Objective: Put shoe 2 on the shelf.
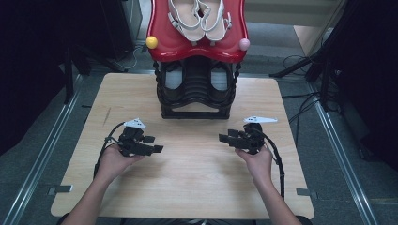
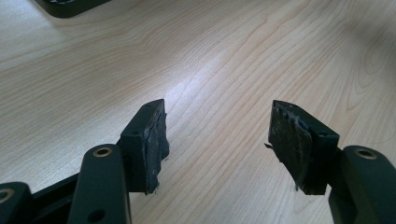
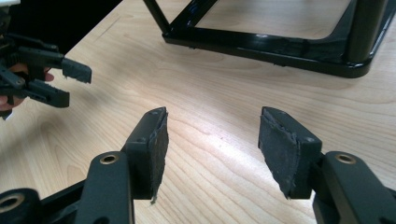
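A black shoe rack is set at the far middle of the wooden worktop, well apart from both claws and beyond the gap between them. Its red top shelf carries a pair of white sandals, and a pair of dark shoes is seen on the tier beneath. A yellow knob and a pink knob are fixed at the shelf's corners.

Bare wood lies between the claws and the rack (nothing stands in the way). The left claw is held low over the near left part, jaws apart and empty, pointing right. The right claw is held likewise at the near right, jaws apart and empty, pointing left. Each is gripped from the near side by a hand, the left hand and the right hand, with forearms entering from the near edge.
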`<state>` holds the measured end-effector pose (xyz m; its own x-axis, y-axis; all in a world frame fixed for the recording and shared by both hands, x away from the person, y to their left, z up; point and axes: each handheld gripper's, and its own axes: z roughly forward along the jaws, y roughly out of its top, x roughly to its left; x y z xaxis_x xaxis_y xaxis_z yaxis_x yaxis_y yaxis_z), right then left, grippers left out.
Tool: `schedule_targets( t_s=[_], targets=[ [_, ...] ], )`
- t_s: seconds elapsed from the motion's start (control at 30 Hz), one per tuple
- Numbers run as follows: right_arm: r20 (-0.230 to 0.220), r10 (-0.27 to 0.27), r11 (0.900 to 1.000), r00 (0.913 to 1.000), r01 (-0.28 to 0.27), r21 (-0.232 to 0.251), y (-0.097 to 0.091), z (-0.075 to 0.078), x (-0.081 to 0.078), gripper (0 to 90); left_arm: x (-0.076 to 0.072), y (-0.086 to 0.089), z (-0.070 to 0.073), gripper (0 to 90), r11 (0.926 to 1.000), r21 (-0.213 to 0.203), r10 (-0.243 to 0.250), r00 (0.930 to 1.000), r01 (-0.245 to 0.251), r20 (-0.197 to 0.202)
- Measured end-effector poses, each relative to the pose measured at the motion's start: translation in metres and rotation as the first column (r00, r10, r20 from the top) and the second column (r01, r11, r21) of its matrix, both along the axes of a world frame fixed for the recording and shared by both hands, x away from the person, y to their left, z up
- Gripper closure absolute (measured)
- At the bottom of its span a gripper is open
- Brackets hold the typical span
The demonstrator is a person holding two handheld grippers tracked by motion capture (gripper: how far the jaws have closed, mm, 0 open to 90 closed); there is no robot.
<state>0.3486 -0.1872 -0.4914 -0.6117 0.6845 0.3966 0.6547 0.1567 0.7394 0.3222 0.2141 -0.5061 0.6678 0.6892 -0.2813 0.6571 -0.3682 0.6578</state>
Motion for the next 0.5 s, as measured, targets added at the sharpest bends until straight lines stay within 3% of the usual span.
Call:
schedule_targets(
  t_s=[0.27, 0.5],
  targets=[
    [0.015, 0.02, 0.9995, 0.9997, -0.02, -0.024, 0.0056, -0.0026, -0.0037, 42.8, -0.0002, -0.004, -0.0017, 36.7, 0.9996, 0.026, 0.006, 1.0, -0.006, 0.003],
    [0.002, 0.04, 0.999, 0.9992, -0.04, -0.022, 0.0069, -0.0046, -0.004, 41.2, 0.0002, -0.0046, -0.0028, 35.7, 0.9998, 0.021, 0.0, 1.0, 0.0, 0.001]
  ],
)
